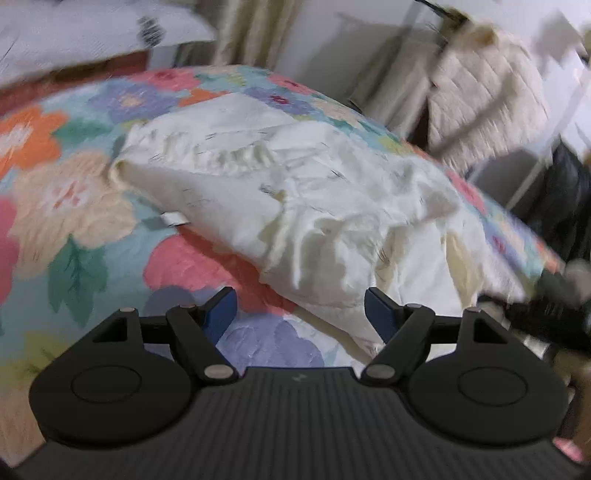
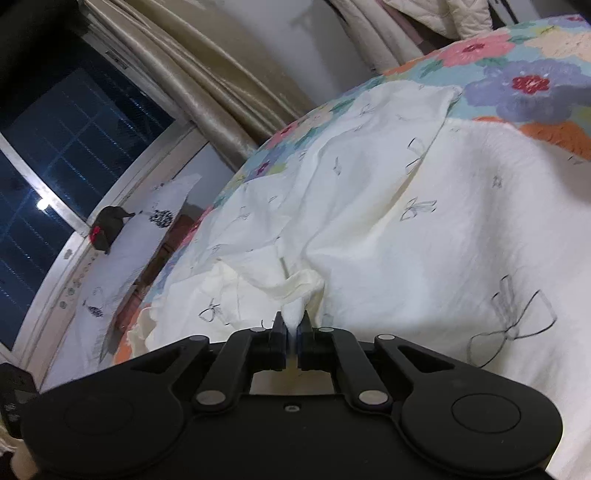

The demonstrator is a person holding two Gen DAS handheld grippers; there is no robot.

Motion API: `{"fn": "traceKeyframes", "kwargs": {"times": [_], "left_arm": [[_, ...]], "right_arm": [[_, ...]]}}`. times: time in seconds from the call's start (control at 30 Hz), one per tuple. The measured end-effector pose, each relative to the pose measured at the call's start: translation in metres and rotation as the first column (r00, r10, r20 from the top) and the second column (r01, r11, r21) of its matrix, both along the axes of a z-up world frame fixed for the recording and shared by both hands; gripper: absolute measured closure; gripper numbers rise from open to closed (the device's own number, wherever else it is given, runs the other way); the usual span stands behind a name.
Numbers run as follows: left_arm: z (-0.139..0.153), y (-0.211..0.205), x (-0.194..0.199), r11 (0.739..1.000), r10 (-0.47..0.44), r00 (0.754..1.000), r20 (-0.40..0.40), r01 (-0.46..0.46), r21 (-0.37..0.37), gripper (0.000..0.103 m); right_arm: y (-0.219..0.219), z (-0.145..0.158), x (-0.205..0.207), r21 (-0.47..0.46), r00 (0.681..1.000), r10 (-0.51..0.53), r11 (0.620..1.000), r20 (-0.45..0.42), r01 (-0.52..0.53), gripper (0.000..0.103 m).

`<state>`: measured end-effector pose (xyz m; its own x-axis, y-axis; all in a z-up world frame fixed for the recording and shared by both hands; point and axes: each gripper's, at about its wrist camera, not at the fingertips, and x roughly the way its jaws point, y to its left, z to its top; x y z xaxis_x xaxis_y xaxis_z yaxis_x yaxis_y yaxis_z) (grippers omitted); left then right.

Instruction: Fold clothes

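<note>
Okay, left wrist view first: my left gripper [image 1: 300, 308] hangs over the near edge of the white garment [image 1: 295, 199], fingers wide apart, blue pads [image 1: 221, 310] showing, nothing between them. The garment is cream-white with small dark bow prints, lying crumpled across the floral bedspread [image 1: 74, 206]; a gathered band sits toward its far left part and a small white tag [image 1: 173, 219] pokes out at its left edge. The bunched near folds of the cloth sit between and just beyond the fingertips, not touching either one as far as I can tell. Far right, a quilted cream jacket [image 1: 487, 107] hangs against the wall. A beige curtain [image 1: 243, 33] is at the far centre. The picture is motion-blurred, so fine detail is lost. At the right edge a dark blurred shape is visible; I cannot tell what it is.

Right wrist view: my right gripper [image 2: 293, 332] has its fingers pressed together on a pinched fold of the white garment, cloth rising in a peak from between the pads. The rest of the fabric spreads far and right over the bedspread, bow prints clear here. Left, a dark window [image 2: 55, 147] with the curtain beside it; a small dark object [image 2: 107, 227] rests on the sill.
</note>
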<state>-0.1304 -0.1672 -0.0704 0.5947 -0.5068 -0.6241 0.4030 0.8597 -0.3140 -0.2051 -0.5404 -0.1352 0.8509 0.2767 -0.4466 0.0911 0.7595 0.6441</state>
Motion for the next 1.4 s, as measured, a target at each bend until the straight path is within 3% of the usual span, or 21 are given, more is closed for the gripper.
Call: {"fn": "traceKeyframes", "kwargs": {"times": [0.13, 0.2, 0.23, 0.27, 0.57, 0.8, 0.9, 0.93, 1.03, 1.07, 1.1, 1.17, 1.2, 1.27, 1.33, 1.4], "left_arm": [[-0.01, -0.023, 0.007, 0.998, -0.062, 0.998, -0.003, 0.062, 0.0, 0.028], [-0.015, -0.036, 0.013, 0.996, -0.088, 0.996, 0.013, 0.087, 0.028, 0.059], [-0.015, -0.046, 0.017, 0.989, -0.119, 0.993, 0.013, 0.117, 0.094, 0.096], [-0.012, -0.056, 0.022, 0.978, -0.144, 0.99, 0.015, 0.14, 0.155, 0.098], [0.068, -0.112, 0.07, 0.932, -0.242, 0.956, 0.167, 0.181, 0.315, 0.094], [0.089, -0.106, 0.073, 0.935, -0.221, 0.942, 0.253, 0.131, 0.329, 0.091], [0.08, -0.083, 0.063, 0.931, -0.216, 0.952, 0.217, 0.134, 0.339, 0.09], [0.076, -0.077, 0.055, 0.928, -0.232, 0.951, 0.204, 0.154, 0.339, 0.086], [0.064, -0.067, 0.023, 0.902, -0.308, 0.927, 0.214, 0.213, 0.375, 0.06], [0.06, -0.064, 0.012, 0.892, -0.333, 0.918, 0.216, 0.233, 0.387, 0.058], [0.055, -0.066, 0.002, 0.865, -0.376, 0.898, 0.23, 0.251, 0.434, 0.057], [0.045, -0.081, -0.015, 0.757, -0.496, 0.829, 0.259, 0.267, 0.596, 0.046], [0.04, -0.088, -0.018, 0.714, -0.532, 0.807, 0.255, 0.266, 0.648, 0.044], [0.032, -0.101, -0.015, 0.67, -0.558, 0.795, 0.239, 0.261, 0.695, 0.044], [0.029, -0.109, -0.002, 0.691, -0.524, 0.821, 0.226, 0.255, 0.676, 0.044], [0.029, -0.114, 0.013, 0.739, -0.461, 0.856, 0.232, 0.226, 0.634, 0.044]], "right_arm": [[0.0, -0.001, 0.002, 0.022, 1.0, 0.013, 1.0, 0.011, -0.013, 0.097], [-0.001, 0.0, 0.002, 0.024, 1.0, 0.012, 1.0, 0.016, -0.012, 0.097], [-0.001, -0.001, 0.002, 0.028, 1.0, 0.013, 1.0, 0.016, -0.013, 0.097], [-0.002, -0.002, 0.002, 0.036, 1.0, 0.015, 0.999, 0.014, -0.015, 0.096], [0.0, -0.011, 0.009, 0.029, 0.999, 0.028, 0.999, -0.022, -0.028, 0.095], [-0.005, -0.015, 0.009, 0.012, 0.998, -0.005, 1.0, -0.057, 0.006, 0.096], [-0.009, -0.012, 0.007, 0.006, 0.999, -0.019, 1.0, -0.045, 0.019, 0.096], [-0.009, -0.01, 0.007, 0.001, 0.999, -0.021, 1.0, -0.036, 0.021, 0.096], [-0.01, -0.008, 0.008, 0.005, 1.0, -0.016, 1.0, -0.023, 0.016, 0.095], [-0.01, -0.008, 0.009, 0.008, 1.0, -0.013, 1.0, -0.021, 0.013, 0.095], [-0.011, -0.008, 0.009, 0.012, 1.0, -0.011, 1.0, -0.021, 0.011, 0.095], [-0.012, -0.009, 0.011, 0.022, 1.0, -0.003, 1.0, -0.021, 0.003, 0.095], [-0.012, -0.009, 0.011, 0.025, 1.0, 0.003, 1.0, -0.02, -0.002, 0.095], [-0.011, -0.009, 0.01, 0.024, 1.0, 0.013, 1.0, -0.017, -0.013, 0.095], [-0.009, -0.008, 0.01, 0.015, 1.0, 0.021, 1.0, -0.012, -0.021, 0.095], [-0.007, -0.007, 0.008, 0.0, 1.0, 0.027, 1.0, -0.008, -0.027, 0.095]]}}
